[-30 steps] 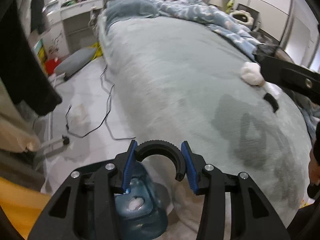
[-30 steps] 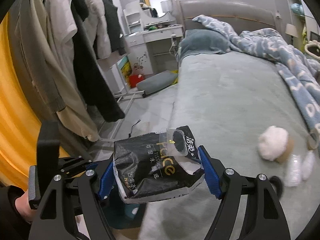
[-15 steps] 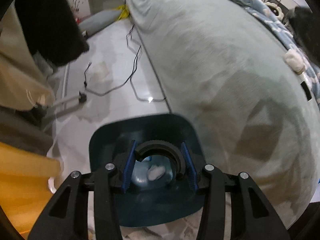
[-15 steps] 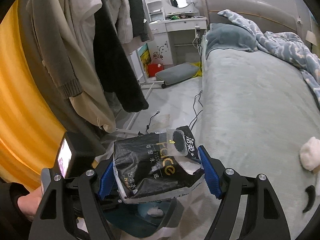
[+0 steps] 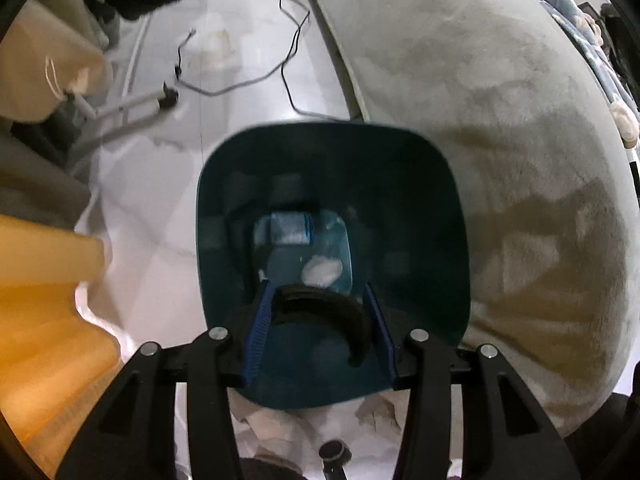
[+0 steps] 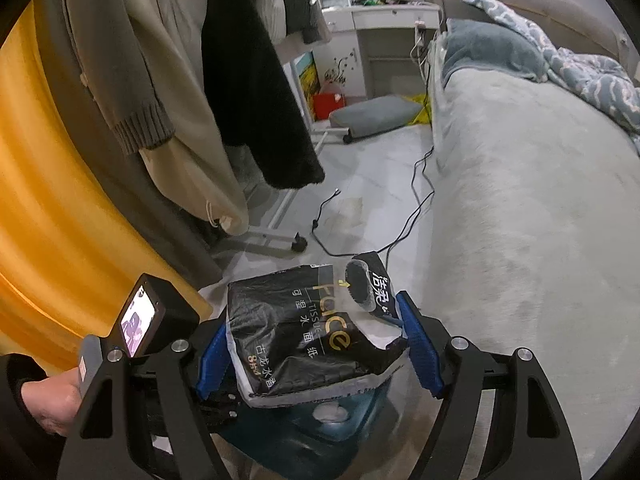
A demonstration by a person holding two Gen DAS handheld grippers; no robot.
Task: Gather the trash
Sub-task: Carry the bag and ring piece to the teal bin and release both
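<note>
A dark teal trash bin (image 5: 420, 216) stands on the floor beside the bed, with a white tissue wad (image 5: 322, 271) and a small blue-white packet (image 5: 290, 229) at its bottom. My left gripper (image 5: 320, 320) is shut on a black curved half-ring piece (image 5: 344, 312) and holds it over the bin's opening. My right gripper (image 6: 316, 344) is shut on a black tissue pack (image 6: 304, 332) and holds it just above the bin (image 6: 320, 428). The left gripper's body (image 6: 140, 320) shows at the lower left of the right wrist view.
The grey-green bed (image 6: 540, 220) fills the right side. Black cables (image 5: 288, 40) trail over the pale floor. Clothes (image 6: 240, 80) hang on a wheeled rack at the left, next to a yellow curtain (image 6: 60, 200). A white wad (image 5: 624, 120) lies at the bed's far edge.
My left gripper has tilted down from facing the bed to looking straight into the bin. My right gripper has swung left with the tissue pack and now hangs over the bin.
</note>
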